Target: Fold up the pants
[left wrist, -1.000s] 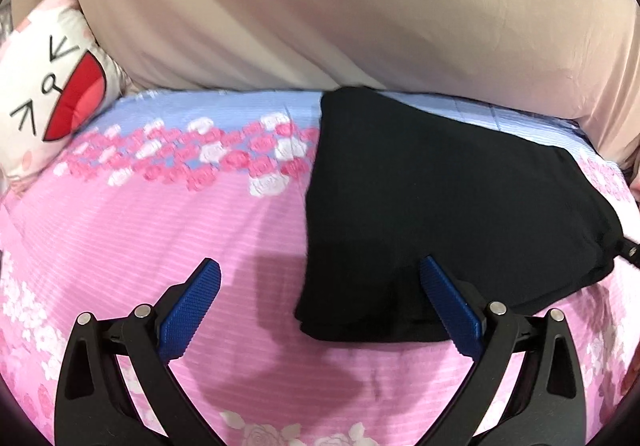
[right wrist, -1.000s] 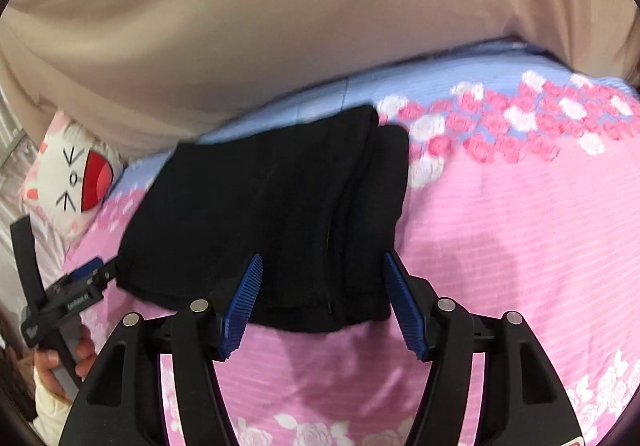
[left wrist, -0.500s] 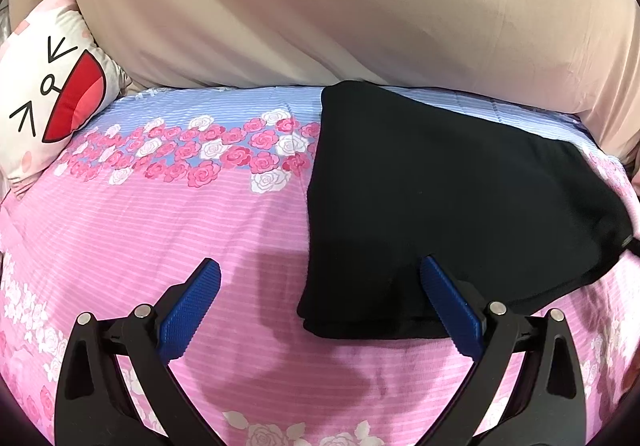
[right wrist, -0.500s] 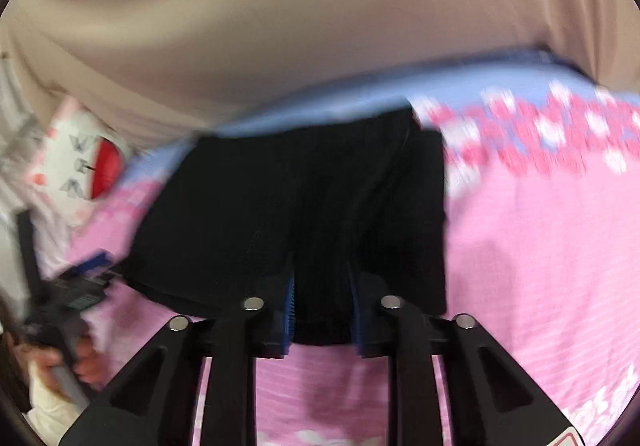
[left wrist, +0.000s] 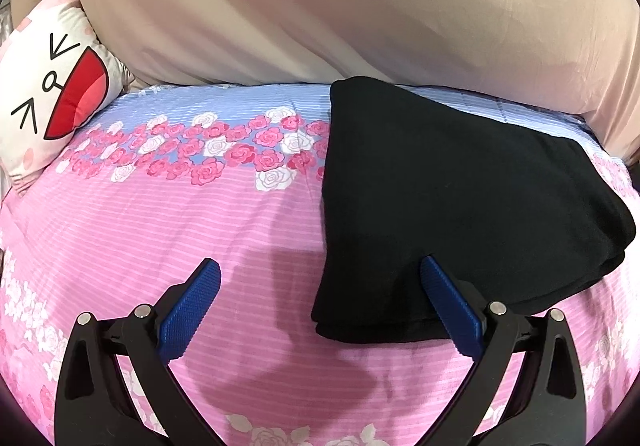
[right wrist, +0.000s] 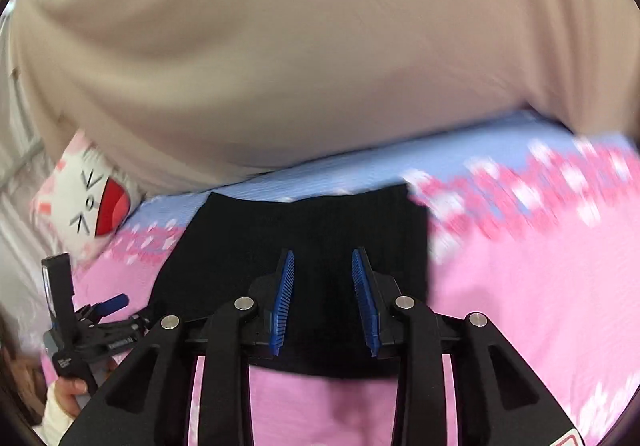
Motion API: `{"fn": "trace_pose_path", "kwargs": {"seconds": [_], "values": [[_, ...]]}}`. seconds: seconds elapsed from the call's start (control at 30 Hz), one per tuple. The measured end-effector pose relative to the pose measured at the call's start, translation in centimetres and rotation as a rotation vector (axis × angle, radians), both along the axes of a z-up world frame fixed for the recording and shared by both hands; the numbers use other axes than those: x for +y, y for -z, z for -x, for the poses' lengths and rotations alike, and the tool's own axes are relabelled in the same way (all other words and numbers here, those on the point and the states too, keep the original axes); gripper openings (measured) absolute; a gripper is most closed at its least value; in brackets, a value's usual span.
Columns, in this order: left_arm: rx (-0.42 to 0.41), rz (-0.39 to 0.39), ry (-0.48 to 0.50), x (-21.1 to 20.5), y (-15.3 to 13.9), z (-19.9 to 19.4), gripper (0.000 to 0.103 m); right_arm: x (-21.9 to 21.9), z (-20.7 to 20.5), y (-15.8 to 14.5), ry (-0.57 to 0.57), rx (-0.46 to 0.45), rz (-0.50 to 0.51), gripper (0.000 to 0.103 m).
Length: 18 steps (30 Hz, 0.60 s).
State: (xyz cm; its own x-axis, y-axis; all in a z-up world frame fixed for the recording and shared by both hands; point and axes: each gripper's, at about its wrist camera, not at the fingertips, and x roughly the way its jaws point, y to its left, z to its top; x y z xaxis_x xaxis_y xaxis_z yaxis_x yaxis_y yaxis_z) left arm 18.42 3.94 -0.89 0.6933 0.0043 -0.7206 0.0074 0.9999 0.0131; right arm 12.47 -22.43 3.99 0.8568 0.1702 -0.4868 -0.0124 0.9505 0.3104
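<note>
**Inspector:** Start nearest. What are the fingers doing?

**Assistant:** The left gripper (left wrist: 320, 302) hangs with its jaws spread wide. Nothing is pinched; the near left corner of the pants (left wrist: 460, 201) lies between the pads without contact. The right pad (left wrist: 448, 310) crosses in front of the near hem.

**Inspector:** And the other?

**Assistant:** The right gripper (right wrist: 323, 298) stands narrower, jaws opening. Black cloth shows between the blue pads (right wrist: 285, 298), but both faces look clear of it, so I judge the fabric released, not gripped. The view is blurred.

**Inspector:** Where is the garment itself?

**Assistant:** The pants lie as a compact folded stack on the pink floral bedsheet (left wrist: 168, 230), toward the right side in the left wrist view, layered edges showing at the near hem. Its far corner reaches the blue strip of the sheet.

**Inspector:** Why that placement?

**Assistant:** My reading: the open middle of the bed gives a flat surface, and both tools wait at the near edge for the last tidy. Folding looks nearly complete.

**Inspector:** Beyond?

**Assistant:** A cartoon-face pillow (left wrist: 52, 101) at far left, and a beige cloth (left wrist: 320, 5) draped behind the bed. The person's hand (right wrist: 70, 390) holding the left tool shows at the right wrist view's lower left.
</note>
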Motion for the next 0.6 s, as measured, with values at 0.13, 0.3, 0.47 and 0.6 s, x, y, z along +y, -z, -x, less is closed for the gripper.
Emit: {"fn": "trace_pose_path", "kwargs": {"seconds": [0.13,0.3,0.47,0.6], "values": [[0.007,-0.010,0.010,-0.2,0.3,-0.2,0.098,0.8,-7.5,3.2,-0.022,0.151,0.049,0.019],[0.028,0.023,0.029,0.4,0.4,-0.8,0.098,-3.7,-9.2,5.0,0.022,0.146,-0.065,0.000],[0.054,0.155,-0.001,2.3,0.0,-1.0,0.098,-5.5,-3.5,3.8,0.096,0.102,-0.111,0.025],[-0.025,0.095,-0.037,1.8,-1.4,0.1,0.098,-5.1,1.3,2.0,0.171,0.031,-0.017,0.040]]}}
